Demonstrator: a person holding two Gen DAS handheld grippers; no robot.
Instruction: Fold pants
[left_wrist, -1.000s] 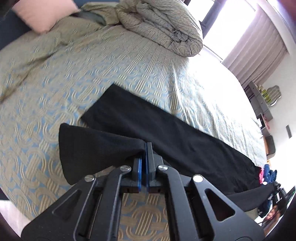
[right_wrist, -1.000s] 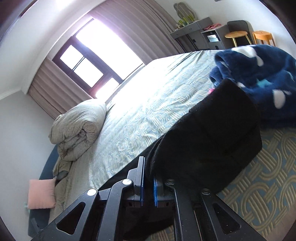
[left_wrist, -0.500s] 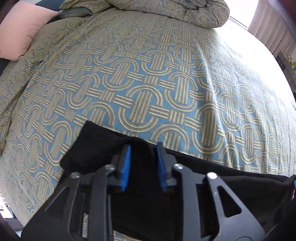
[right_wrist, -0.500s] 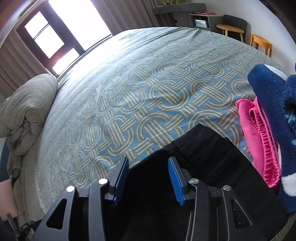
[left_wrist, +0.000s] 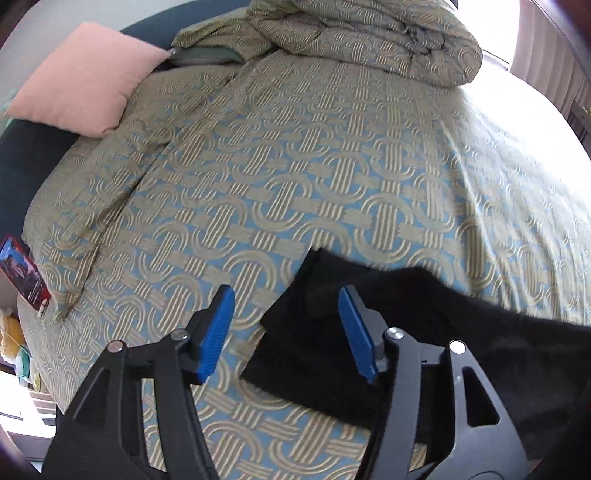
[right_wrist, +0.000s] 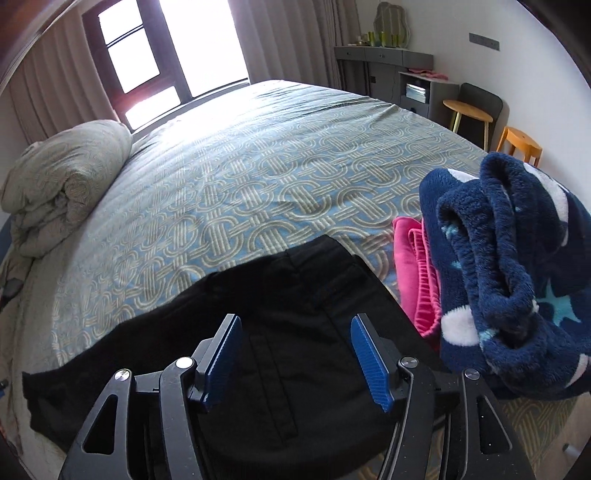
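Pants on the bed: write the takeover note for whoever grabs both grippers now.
Left gripper: jaws opening, gripping nothing, over the pants' narrow end.
Right gripper: jaws opening, gripping nothing, above the pants' waist end.
Pants: flat on the bed, in a long strip, beside a pink garment and a navy fleece.
Done: pants laid lengthwise and let go.
Left: probably fold them shorter, end to end.

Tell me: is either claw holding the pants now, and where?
Neither. The left claw and right claw are both opening, pads clear of the pants, which lie on the bed.
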